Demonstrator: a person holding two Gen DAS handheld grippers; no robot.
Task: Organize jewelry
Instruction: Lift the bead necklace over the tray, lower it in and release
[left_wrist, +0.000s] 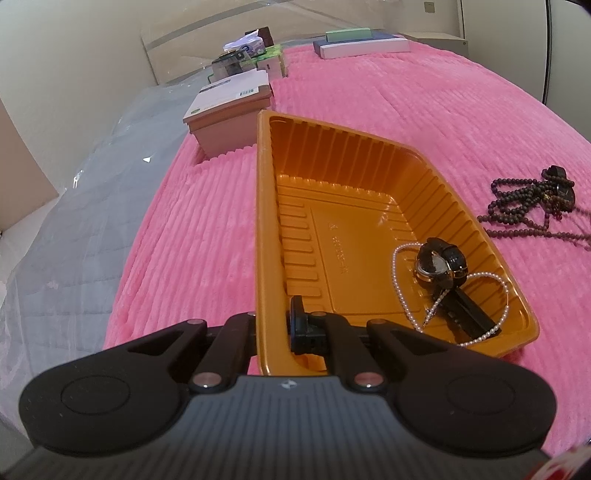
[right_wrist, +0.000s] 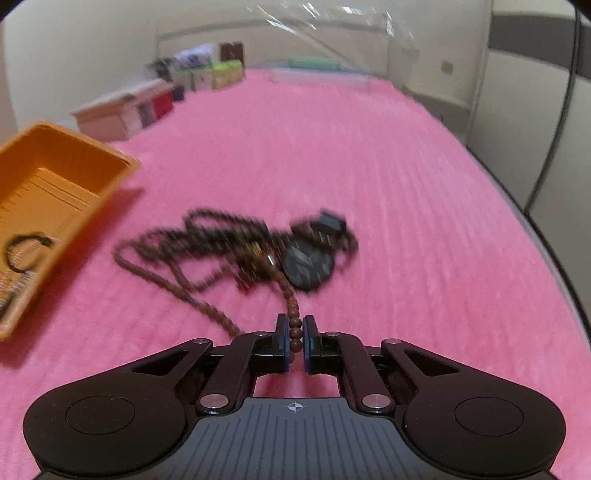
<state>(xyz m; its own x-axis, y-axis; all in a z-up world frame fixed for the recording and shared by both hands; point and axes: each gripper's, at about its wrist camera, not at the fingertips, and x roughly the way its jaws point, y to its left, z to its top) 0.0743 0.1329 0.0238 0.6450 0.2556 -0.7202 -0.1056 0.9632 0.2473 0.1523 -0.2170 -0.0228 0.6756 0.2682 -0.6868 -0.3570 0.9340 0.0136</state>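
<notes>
Pink blanket (right_wrist: 369, 166) covers the whole surface. Orange tray (left_wrist: 266, 229) sits by its left edge; my L gripper (left_wrist: 275, 325) is clamped on the tray's near wall. Inside, at the tray's near-right corner: black watch (left_wrist: 439, 264) w/ pearl strand (left_wrist: 400, 295). R gripper (right_wrist: 295, 332) pinches the brown bead necklace (right_wrist: 207, 240), the rest lying mid-blanket beside a dark watch (right_wrist: 308, 264).

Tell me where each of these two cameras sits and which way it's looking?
Left wrist: rides on the left tool, looking forward and down into the orange tray whose rim it is shut on; only the tool's fingers show.
Right wrist: rides on the right tool, looking forward and down over the pink cover; its fingers pinch the brown beads.
Shared: tray, beads, cover and the boxes behind.
</notes>
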